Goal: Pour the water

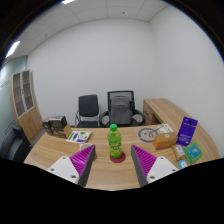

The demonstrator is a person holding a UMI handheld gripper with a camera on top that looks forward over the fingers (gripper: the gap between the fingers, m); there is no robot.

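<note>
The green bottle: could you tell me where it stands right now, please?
In the gripper view the green bottle stands upright on the wooden table, just ahead of the open gripper, centred between its fingers, with a round plate beyond it to the right.

My gripper (pixel 113 165) fingers stand apart, low over the near table (pixel 60 148) edge. The bottle (pixel 115 142) stands upright on the table, just ahead, centred between the fingers, not touched. Right of it: a plate (pixel 148 133), then a tall carton (pixel 187 130) further right. Left: a box (pixel 56 126). Behind the table, two chairs (pixel 105 108) side by side against the wall.
</note>
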